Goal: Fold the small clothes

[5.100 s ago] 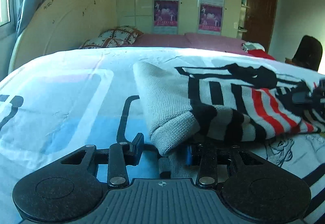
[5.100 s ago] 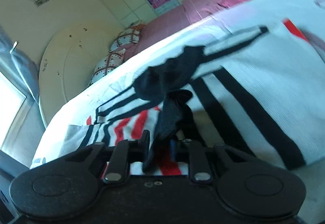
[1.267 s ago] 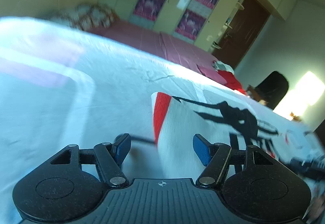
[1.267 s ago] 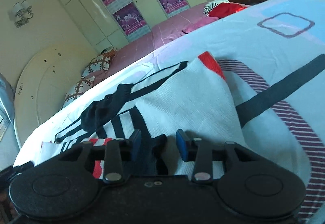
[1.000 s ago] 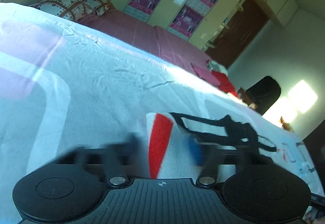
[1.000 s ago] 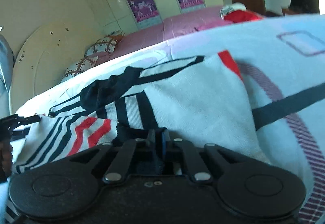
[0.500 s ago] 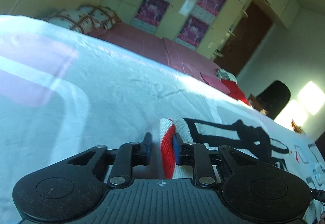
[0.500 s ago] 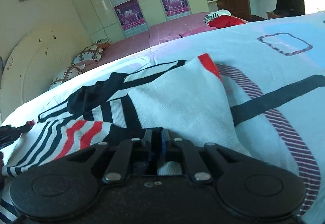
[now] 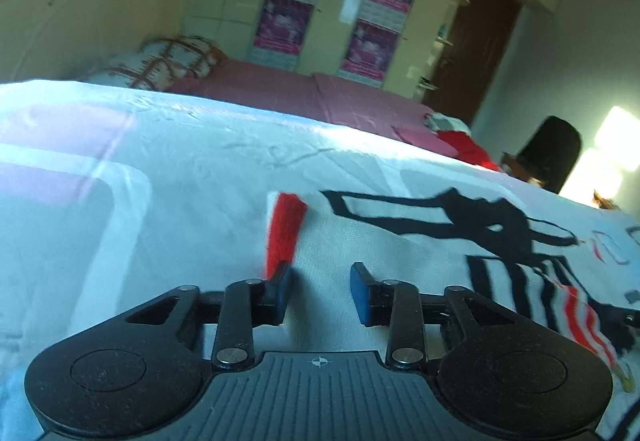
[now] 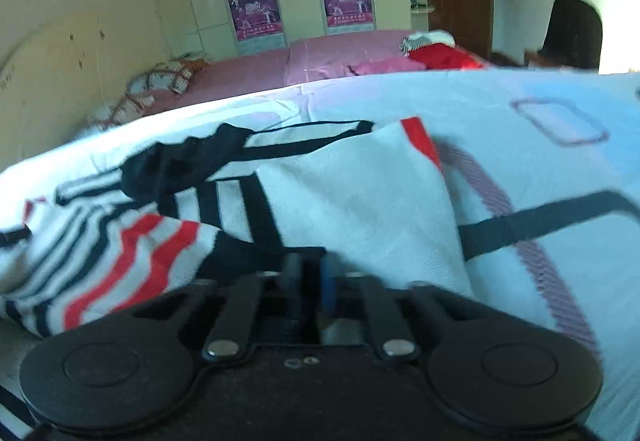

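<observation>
A small white knit sweater (image 9: 400, 237) with black and red stripes lies partly folded on the patterned bed sheet (image 9: 140, 181). My left gripper (image 9: 319, 287) is open over its near edge, beside the red band (image 9: 285, 229), holding nothing. In the right wrist view the sweater (image 10: 352, 197) spreads ahead, its striped sleeve (image 10: 120, 241) at the left. My right gripper (image 10: 307, 277) has its jaws close together on the sweater's dark near edge.
A pink bed (image 10: 320, 57) with patterned pillows (image 9: 168, 61) and red clothes (image 10: 440, 55) lies beyond. Cupboards with posters (image 9: 332, 9), a brown door (image 9: 476, 49) and a dark chair (image 9: 552, 153) stand behind.
My left gripper has opened and let go of the sweater's red-banded edge. My right gripper stays shut on the sweater's near edge.
</observation>
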Motion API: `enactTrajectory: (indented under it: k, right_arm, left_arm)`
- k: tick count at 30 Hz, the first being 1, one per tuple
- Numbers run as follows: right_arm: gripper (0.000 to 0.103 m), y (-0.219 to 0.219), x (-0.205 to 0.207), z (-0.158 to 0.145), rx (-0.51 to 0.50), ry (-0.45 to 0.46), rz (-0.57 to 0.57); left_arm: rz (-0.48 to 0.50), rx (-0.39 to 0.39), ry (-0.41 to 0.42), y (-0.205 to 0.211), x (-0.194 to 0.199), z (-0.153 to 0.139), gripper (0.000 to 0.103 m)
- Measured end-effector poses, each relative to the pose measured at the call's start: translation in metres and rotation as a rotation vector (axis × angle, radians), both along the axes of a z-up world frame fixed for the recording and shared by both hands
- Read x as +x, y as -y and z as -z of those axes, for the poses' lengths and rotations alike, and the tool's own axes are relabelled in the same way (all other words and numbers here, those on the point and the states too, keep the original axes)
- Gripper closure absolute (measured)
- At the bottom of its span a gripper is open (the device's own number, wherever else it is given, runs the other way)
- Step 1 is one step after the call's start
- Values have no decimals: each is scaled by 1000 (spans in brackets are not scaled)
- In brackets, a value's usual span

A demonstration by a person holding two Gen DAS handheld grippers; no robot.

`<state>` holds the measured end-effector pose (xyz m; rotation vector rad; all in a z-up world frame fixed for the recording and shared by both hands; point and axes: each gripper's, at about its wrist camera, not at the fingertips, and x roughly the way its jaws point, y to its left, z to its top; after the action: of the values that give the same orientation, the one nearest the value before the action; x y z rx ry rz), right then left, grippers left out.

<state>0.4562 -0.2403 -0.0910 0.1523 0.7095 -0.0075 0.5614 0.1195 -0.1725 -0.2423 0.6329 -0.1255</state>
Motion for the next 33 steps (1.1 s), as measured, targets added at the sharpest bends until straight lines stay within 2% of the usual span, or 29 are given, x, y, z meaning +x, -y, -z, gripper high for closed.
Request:
enactTrajectory:
  k: [1,3,4,5,6,8,9,10,14,16,18,22,24,27,29,33]
  right_arm:
    - [99,2,-1,0,0,2,11]
    - [100,6,-2,2,-2,-8,18]
    - [97,7,-1,1,1,-12,14]
    - [93,8,0,-2,5,-15,12]
    - [81,9,-2,-7,6,-2,19]
    - [78,9,-8,-18,19,50,17]
    - [78,7,-9,-20,39,62,8]
    - [78,3,-7,-21,65,69,-7]
    - [79,-38,6,-14,62,56,-106]
    - [75,-53,11,-5,24,36,-144]
    - [77,-57,12,4,-36,21,-149]
    - [78,-44,10,1,-79,19,-103]
    - [78,-34,11,1,-63,11,-89]
    - [78,-27,10,-1,-73,3,-74]
    - [74,-24,6,-6,-41,16,-57]
    - [73,-50,7,-12,-14,74,-93]
  left_arm:
    - [-17,15,-1,-2,0,1,88]
    - [-21,33,8,-4,-4,2,89]
    - [-26,41,4,-4,-5,0,88]
    - [-47,76,-4,-3,-7,-6,85]
    - [-66,91,-5,-1,-10,-12,81]
    - [-55,57,41,3,-22,-29,68]
    - [-48,58,55,11,-25,-36,57]
    - [-24,78,63,26,-26,-41,55]
    - [53,109,31,73,-16,-29,55]
    - [57,123,-7,83,-12,-14,55]
    - [60,150,16,85,-19,-6,55]
    - [90,161,15,79,-23,-11,55]
    - [100,170,15,79,-22,-13,55]
    - [78,182,14,75,-25,-20,55]
    - [54,170,14,73,-30,-25,55]
    - [64,157,27,91,-33,-28,55]
